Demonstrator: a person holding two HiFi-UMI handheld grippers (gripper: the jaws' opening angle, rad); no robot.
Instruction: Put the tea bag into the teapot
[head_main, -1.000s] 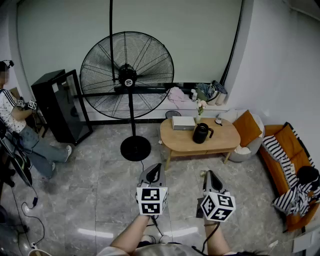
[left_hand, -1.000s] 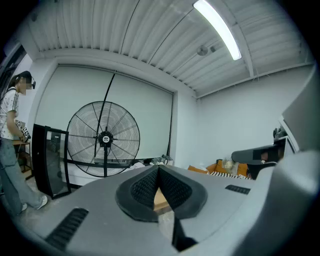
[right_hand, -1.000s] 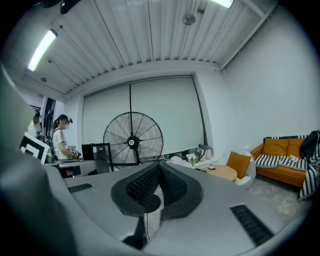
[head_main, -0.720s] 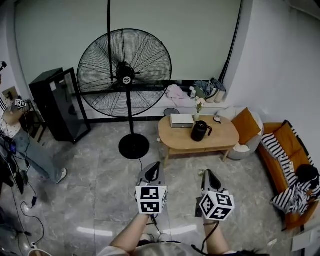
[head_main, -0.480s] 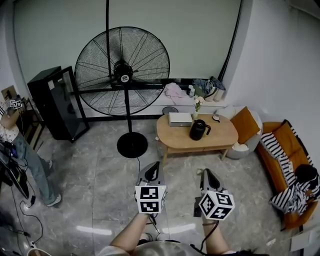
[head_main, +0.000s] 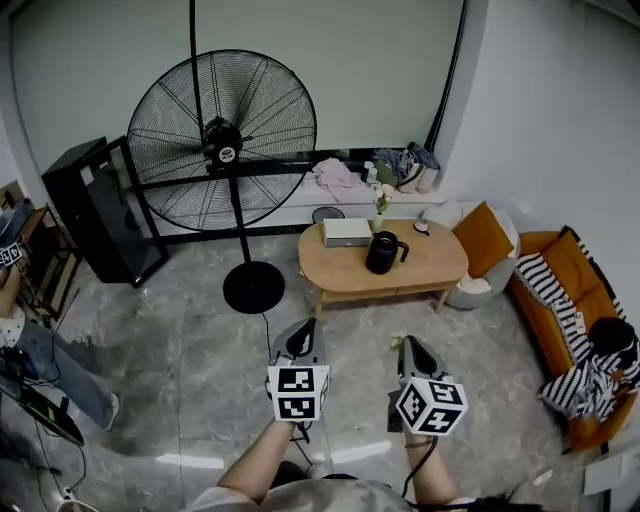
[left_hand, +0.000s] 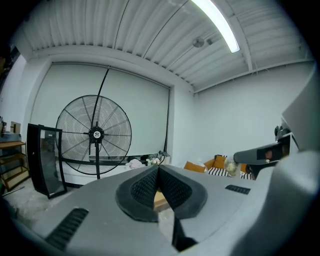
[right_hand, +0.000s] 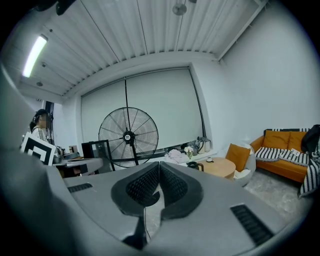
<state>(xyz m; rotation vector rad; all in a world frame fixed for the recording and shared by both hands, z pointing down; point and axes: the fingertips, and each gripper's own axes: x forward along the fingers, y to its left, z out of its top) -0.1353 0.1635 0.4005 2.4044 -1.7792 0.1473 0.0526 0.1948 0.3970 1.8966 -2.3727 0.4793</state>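
1. The teapot (head_main: 381, 252) is black and rounded, with a handle on its right side. It stands upright near the middle of the bench (head_main: 430, 265), an oval light-wood top on slim legs.
2. On the bench behind the teapot lies a flat grey box (head_main: 347, 231), toward the left end. A small vase of flowers (head_main: 379, 212) stands just behind the pot.
3. A tea bag is too small to make out from here.
4. The left tool (head_main: 304, 328) has its jaws closed tip to tip with nothing between them. It is held over the floor (head_main: 180, 340), well apart from the bench's near edge.
5. The right tool (head_main: 411, 346) is also closed and empty, on the same near side of the bench.
6. Open grey tile lies between both tools and the bench's long near edge.
7. Off the bench's left end stands a large fan (head_main: 222, 140), its round base near that end.
8. At the bench's right end an orange cushion (head_main: 482, 238) sits just beside the rim, with an orange sofa (head_main: 565, 262) farther right.
9. Behind the bench, clothes are heaped along the wall.
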